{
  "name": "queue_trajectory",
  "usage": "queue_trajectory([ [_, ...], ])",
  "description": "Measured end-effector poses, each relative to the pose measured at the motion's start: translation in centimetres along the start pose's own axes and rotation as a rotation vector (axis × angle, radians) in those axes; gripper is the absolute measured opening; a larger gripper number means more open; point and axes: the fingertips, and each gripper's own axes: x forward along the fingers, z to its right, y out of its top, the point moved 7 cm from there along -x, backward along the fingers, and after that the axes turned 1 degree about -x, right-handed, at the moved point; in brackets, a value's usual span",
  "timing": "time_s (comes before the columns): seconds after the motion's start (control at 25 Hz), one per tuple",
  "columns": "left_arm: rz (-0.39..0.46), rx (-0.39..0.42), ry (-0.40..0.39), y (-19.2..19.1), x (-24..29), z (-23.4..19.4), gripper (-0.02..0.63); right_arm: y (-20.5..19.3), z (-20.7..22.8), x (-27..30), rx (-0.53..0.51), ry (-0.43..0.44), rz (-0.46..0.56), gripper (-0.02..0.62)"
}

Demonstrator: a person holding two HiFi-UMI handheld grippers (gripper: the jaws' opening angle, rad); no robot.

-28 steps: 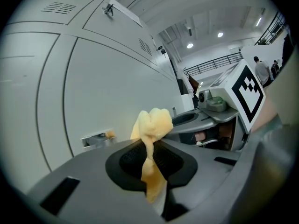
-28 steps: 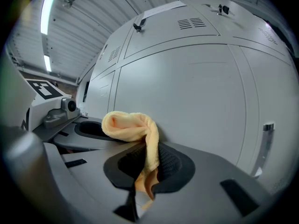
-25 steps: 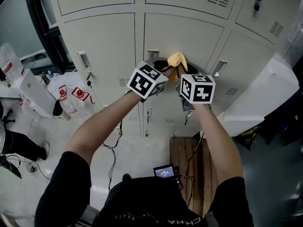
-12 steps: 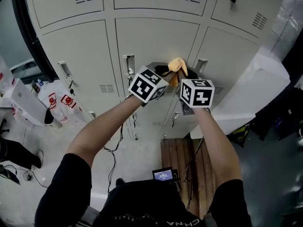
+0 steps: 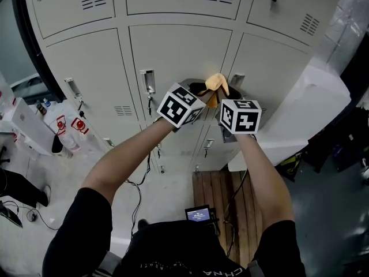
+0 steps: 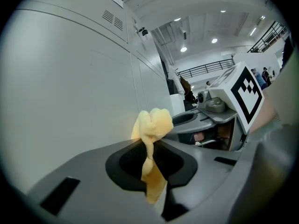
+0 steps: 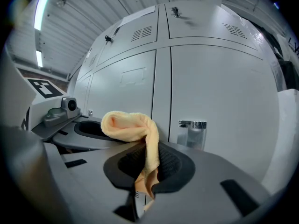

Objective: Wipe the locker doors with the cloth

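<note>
left gripper (image 6: 152, 153) and right gripper (image 7: 148, 164) both pinch the cloth (image 5: 217, 82); bunched so small, it could miss the locker door (image 5: 179, 51).

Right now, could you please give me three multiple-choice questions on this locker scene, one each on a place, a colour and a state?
1. Where is the soft yellow cloth?
A. In a bucket.
B. Held up in front of the vented metal locker doors.
C. On a chair.

2. What colour are those doors?
A. Red.
B. Dark blue.
C. Light grey.

3. What is the left gripper doing?
A. Shut on the cloth.
B. Open and empty.
C. Shut on a sponge.

Answers:
1 B, the head view shows it raised before the doors.
2 C, every door is pale grey.
3 A, the left gripper view shows the cloth pinched between its jaws.
</note>
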Motion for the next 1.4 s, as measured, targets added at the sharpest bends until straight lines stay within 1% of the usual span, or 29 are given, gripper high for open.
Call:
queue_trajectory([
  [0.28, -0.011, 0.001, 0.016, 0.0, -0.2, 0.2, 0.052, 0.0, -0.1, -0.1, 0.011, -0.002, -0.001, 0.061],
  [0.52, -0.006, -0.013, 0.025, -0.4, -1.9, 0.0, 0.054, 0.1, -1.8, -0.2, 0.011, 0.016, 0.002, 0.061],
  [0.88, -0.029, -0.011, 0.082, -3.3, -7.5, -2.4, 0.054, -0.4, -7.7, 1.9, 0.023, 0.091, -0.008, 0.061],
  [1.04, -0.046, 0.002, 0.100, -4.9, -10.5, -3.6, 0.054, -0.6, -10.9, 3.1, 0.000, 0.127, -0.016, 0.061],
  [1.2, -0.053, -0.019, 0.134, -6.6, -13.3, -4.7, 0.055, -1.3, -13.9, 4.4, -0.012, 0.155, -0.027, 0.061],
  [1.32, -0.033, -0.053, 0.141, -7.4, -15.3, -5.2, 0.057, -1.8, -15.5, 5.2, -0.014, 0.163, -0.034, 0.061],
  [1.4, -0.022, -0.056, 0.149, -7.9, -16.4, -5.4, 0.064, -2.0, -16.3, 5.7, -0.013, 0.156, -0.036, 0.061],
])
